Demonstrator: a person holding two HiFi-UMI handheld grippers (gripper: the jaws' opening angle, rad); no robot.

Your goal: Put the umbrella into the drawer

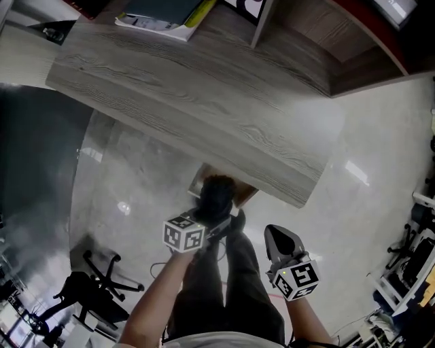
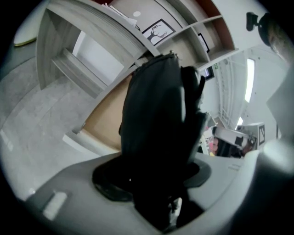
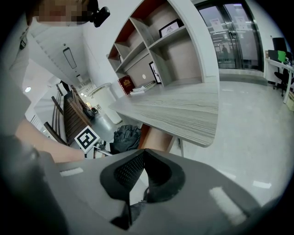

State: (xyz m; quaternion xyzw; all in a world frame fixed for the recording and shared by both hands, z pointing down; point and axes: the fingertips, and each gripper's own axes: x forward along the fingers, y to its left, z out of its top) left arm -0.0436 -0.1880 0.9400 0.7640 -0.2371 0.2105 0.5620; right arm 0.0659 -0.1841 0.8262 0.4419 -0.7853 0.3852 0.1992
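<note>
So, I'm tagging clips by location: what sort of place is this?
Probably an office or reception area: a long wooden desk, wall shelves with books and a framed picture, and a swivel chair on a glossy floor.

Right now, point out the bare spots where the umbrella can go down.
Desk top is bare from the books to its rounded end. The open drawer under it shows bare wood inside. Crowded only by the books.
</note>
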